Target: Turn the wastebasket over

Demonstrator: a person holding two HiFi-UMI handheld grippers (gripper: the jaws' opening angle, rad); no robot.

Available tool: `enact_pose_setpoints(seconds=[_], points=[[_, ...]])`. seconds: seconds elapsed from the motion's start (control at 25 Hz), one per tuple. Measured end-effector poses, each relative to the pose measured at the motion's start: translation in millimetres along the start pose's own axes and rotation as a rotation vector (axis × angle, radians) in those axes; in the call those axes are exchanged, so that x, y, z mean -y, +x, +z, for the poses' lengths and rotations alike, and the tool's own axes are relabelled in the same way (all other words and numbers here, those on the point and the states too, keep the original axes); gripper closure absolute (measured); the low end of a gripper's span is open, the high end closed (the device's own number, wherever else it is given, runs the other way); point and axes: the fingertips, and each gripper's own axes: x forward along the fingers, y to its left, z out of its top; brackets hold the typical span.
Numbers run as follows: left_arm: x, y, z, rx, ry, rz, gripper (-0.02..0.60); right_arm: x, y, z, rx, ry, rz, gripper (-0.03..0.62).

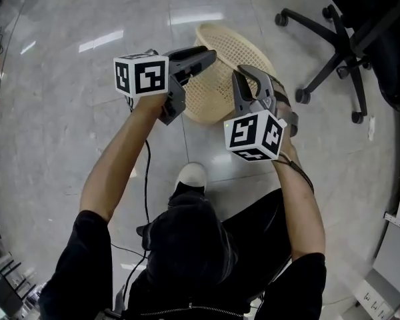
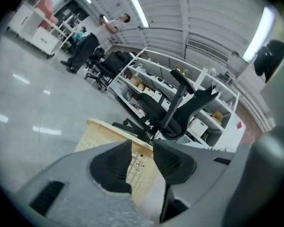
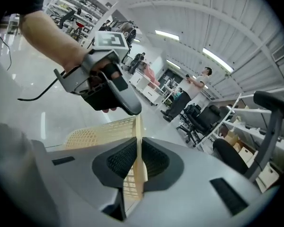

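The right gripper (image 1: 252,79) is clamped hard on the thin latticed wall of the cream wastebasket (image 1: 217,59). The wastebasket is tilted low over the glossy floor (image 1: 60,145), just ahead of the person's shoe, with the office chair (image 1: 340,45) near its far side. The left gripper (image 1: 210,55) stands about half open at the opposite rim and pinches nothing (so one grip carries everything). The step would likely go best by closing the left on the rim first, then rolling both wrists together, clear of the chair's legs.

glossy grey floor (image 1: 53,145), black office chair (image 1: 380,25), white shelving (image 2: 141,73).
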Motion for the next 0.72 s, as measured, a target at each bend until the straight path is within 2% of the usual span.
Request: enact_pose_setpoints(seconds=[0.2,0.32,0.52,0.72], points=[[-0.7,-11.0,-3.3,-0.015,-0.177,-0.06,0.433,-16.7,-1.1,17.1,0.047,-0.098,0.012,0.565],[-7.9,-23.1,-2.5,-0.011,-0.263,-0.039,0.423,-27.8,-2.2,29.8,0.091,-0.134,0.035,0.565],[-17.7,-34.0,-4.3,-0.035,-0.274,0.027,0.464,-41.1,-1.4,41.6,0.142,-0.149,0.058,0.565],[-23.8,-42.2,-2.4,0.039,-0.31,0.045,0.486,-43.8,-0.7,44.9,0.162,-0.157,0.058,0.565]])
